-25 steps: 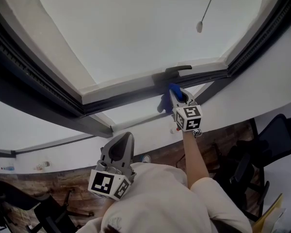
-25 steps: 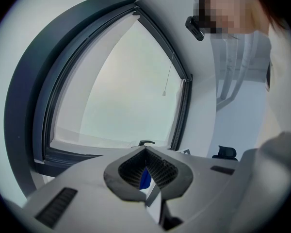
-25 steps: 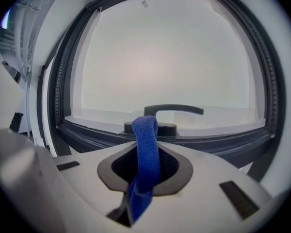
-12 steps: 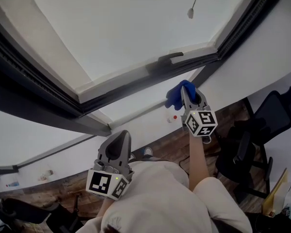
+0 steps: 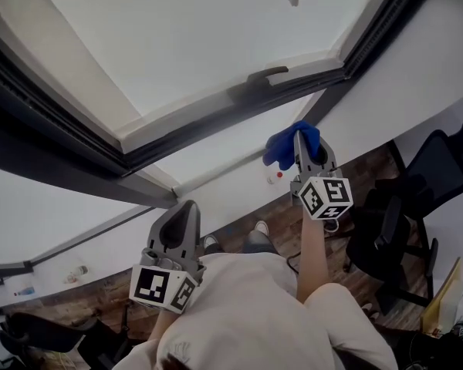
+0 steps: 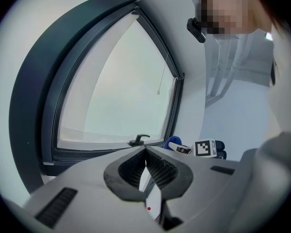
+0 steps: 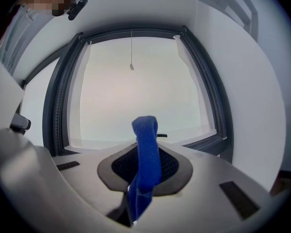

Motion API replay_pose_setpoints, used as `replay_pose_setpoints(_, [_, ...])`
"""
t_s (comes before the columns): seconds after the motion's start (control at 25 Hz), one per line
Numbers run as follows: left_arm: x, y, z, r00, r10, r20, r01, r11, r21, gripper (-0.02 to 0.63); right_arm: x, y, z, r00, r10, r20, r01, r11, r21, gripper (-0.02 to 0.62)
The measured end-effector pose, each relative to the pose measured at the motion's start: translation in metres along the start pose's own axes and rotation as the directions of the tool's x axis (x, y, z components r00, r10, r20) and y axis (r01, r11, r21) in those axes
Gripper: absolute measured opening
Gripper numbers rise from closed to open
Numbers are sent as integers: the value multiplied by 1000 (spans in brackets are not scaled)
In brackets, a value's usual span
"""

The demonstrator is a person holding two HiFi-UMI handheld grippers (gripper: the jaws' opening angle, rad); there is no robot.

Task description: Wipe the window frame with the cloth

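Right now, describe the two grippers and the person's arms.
Both the left gripper and right gripper are grey moulded shells tapering to a point, with dark ribbed pads inside. Each carries a white cube printed with black square markers. No cables show. The person wears a cream short sleeve.

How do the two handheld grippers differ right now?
The right gripper is clamped on a blue cloth; the left gripper is shut on nothing. The right gripper is held up nearer the window frame, while the left gripper sits lower, close to the person's body. Both are grey.
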State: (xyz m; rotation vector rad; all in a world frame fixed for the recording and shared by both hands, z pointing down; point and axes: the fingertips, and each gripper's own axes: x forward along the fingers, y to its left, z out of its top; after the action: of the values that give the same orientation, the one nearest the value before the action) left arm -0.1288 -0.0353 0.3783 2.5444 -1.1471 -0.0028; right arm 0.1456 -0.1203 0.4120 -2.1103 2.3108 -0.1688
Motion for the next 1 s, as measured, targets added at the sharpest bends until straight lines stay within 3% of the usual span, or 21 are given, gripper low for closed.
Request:
replay_pose_setpoints(0.12, [18, -18, 1, 1000, 19, 11, -19, 1000, 21, 9, 5, -16, 5, 1000, 30, 5, -30, 1000, -3, 58])
replay_pose_setpoints(0.24, [45, -46, 0, 998, 51, 38, -52, 998, 26, 9, 15, -32, 8, 994, 110, -20, -111, 993, -29, 58])
replay_pose_setpoints(0.48, [106, -139, -17, 996, 38, 84, -37, 999, -12, 9, 30, -65, 16, 953, 294, -74, -300, 950, -82, 58])
replay_pose_setpoints(0.56, [116, -157, -21, 993, 68, 97, -66, 997, -25, 9, 37, -73, 20, 935, 346, -84, -353, 931, -92, 58])
replay_pose_setpoints(0.76, [118, -167, -27, 970, 213, 119, -208, 977, -49, 9, 55, -82, 28, 898, 433, -81, -440, 892, -106, 58])
replay_pose_setpoints(1.0, [112, -162, -27, 944, 306, 122, -302, 952, -50, 9, 99, -60, 26, 860, 500, -105, -510, 851, -127, 58])
